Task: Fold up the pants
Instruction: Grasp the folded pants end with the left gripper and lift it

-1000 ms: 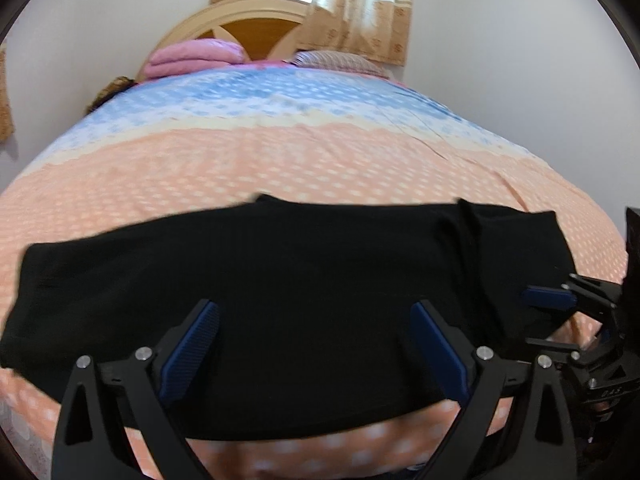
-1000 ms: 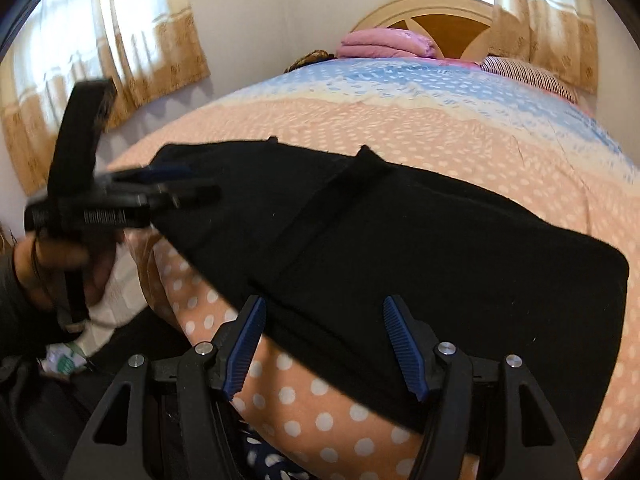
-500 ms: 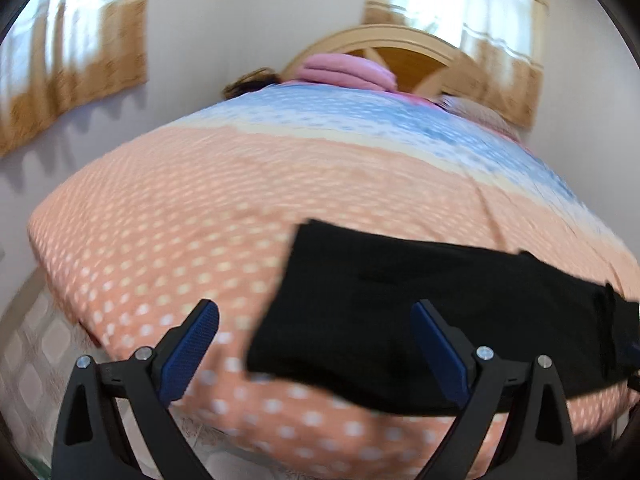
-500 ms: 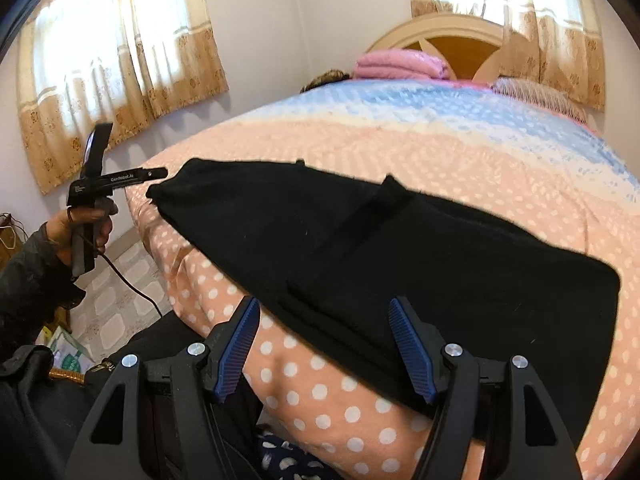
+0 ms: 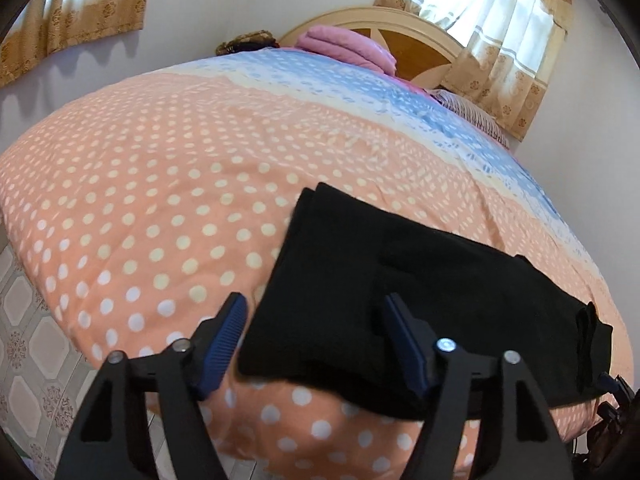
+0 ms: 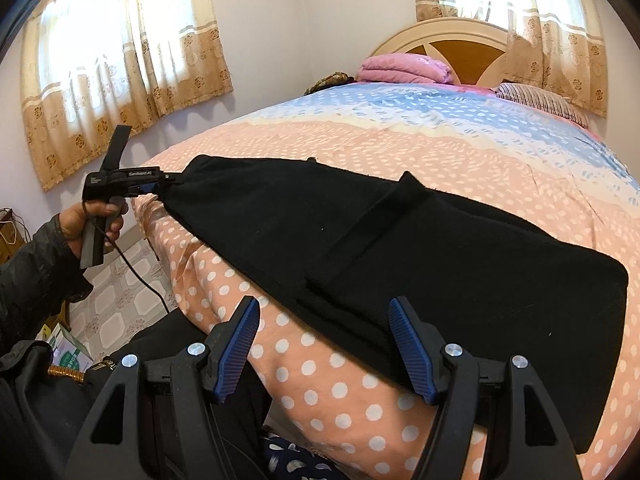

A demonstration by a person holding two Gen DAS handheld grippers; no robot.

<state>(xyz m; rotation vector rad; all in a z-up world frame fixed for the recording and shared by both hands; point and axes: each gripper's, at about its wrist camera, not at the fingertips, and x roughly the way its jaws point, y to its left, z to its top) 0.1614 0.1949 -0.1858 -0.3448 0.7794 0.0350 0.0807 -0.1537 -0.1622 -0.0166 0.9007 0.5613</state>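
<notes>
Black pants (image 5: 400,304) lie folded lengthwise along the near edge of the bed, also seen in the right wrist view (image 6: 400,248). My left gripper (image 5: 316,340) is open, its jaws standing either side of the pants' left end corner, just above the fabric. From the right wrist view the left gripper (image 6: 160,184) sits at that far left end of the pants. My right gripper (image 6: 324,340) is open and empty, hovering over the near edge of the pants toward the right half.
The bed (image 5: 160,184) has a peach polka-dot and blue cover. Pink folded bedding (image 6: 404,68) and a striped pillow (image 6: 536,100) lie by the wooden headboard (image 5: 408,36). Tiled floor (image 5: 24,344) lies left of the bed. Curtained windows (image 6: 112,64) line the walls.
My left gripper has swung to the pants' left end and closed in on the corner, jaws narrower than before. My right gripper has drawn back slightly and stays open.
</notes>
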